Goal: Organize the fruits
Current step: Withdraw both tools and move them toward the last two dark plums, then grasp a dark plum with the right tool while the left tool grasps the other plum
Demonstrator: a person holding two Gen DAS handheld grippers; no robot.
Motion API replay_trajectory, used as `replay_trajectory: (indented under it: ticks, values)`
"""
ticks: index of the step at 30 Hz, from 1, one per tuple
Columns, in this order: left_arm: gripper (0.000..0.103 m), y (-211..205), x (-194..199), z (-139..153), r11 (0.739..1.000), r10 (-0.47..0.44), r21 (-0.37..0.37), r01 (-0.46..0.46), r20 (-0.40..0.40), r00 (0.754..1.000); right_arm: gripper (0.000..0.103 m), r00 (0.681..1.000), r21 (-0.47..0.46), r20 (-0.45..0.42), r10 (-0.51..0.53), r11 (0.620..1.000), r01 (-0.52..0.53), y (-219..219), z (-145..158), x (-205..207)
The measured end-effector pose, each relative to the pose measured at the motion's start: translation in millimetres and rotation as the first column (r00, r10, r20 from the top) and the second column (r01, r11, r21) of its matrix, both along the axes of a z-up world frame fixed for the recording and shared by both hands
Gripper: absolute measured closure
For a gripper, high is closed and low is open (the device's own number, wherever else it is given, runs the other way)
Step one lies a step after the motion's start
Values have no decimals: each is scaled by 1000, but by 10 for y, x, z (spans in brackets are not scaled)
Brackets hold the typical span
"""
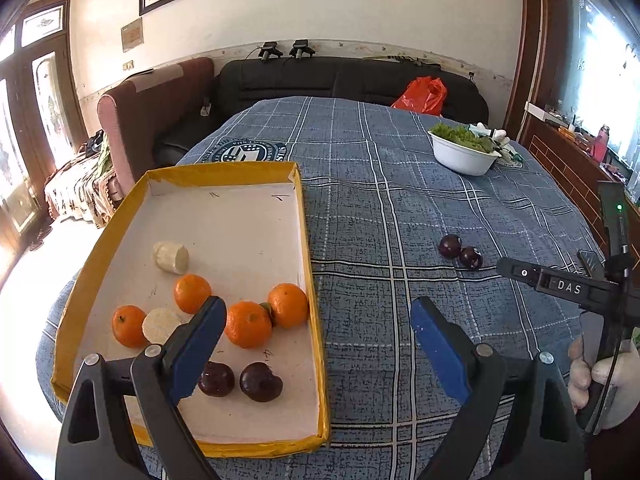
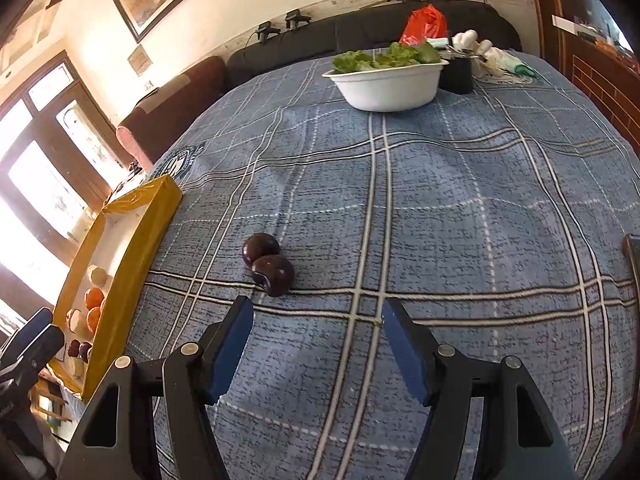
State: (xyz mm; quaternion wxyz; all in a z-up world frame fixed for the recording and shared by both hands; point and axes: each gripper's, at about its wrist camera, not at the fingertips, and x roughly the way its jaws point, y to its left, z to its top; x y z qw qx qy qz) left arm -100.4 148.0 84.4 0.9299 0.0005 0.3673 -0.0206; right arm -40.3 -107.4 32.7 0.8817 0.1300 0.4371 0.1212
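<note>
A yellow-rimmed cardboard tray (image 1: 308,264) lies on the blue plaid cloth at the left. In it are several oranges (image 1: 248,324), two pale cut pieces (image 1: 171,258) and two dark plums (image 1: 261,382). Two more dark plums (image 1: 460,252) lie touching each other on the cloth to the right, also in the right wrist view (image 2: 267,264). My left gripper (image 1: 316,320) is open and empty above the tray's right edge. My right gripper (image 2: 316,316) is open and empty, just short of the two loose plums and slightly right of them.
A white bowl of green leaves (image 2: 386,82) stands at the far side of the table, with a dark cup (image 2: 456,74) and white items beside it. A red bag (image 1: 424,94) lies on the black sofa behind. The tray's edge shows at left (image 2: 136,240).
</note>
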Motion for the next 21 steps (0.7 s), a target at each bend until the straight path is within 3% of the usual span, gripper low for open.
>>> replay_trajectory:
  ticks: [8,10,11,13,21]
  values:
    - [10,-93,124,-3,999,-26,-20,25,-17,1000,33,996,-91,22,92,992,-89,428,-49,279]
    - [10,-101,175,-2,999,-29,-35,28,-25,999,46,993,-106,19,118,988,-115,507,-84,325]
    - [10,-107,196,-4,999,-30,-43,28,-28,999,61,992,-116,14,127,985,-125,537,-104,338]
    - [10,-123,255,1,997,-35,-64,33,-35,999,71,991,-135,18,129,983,-125,544,-126,326]
    - [10,-418,610,-71,988,-97,-125,87,-75,992,71,999,-43,30,27,999,-26,89,-98,161]
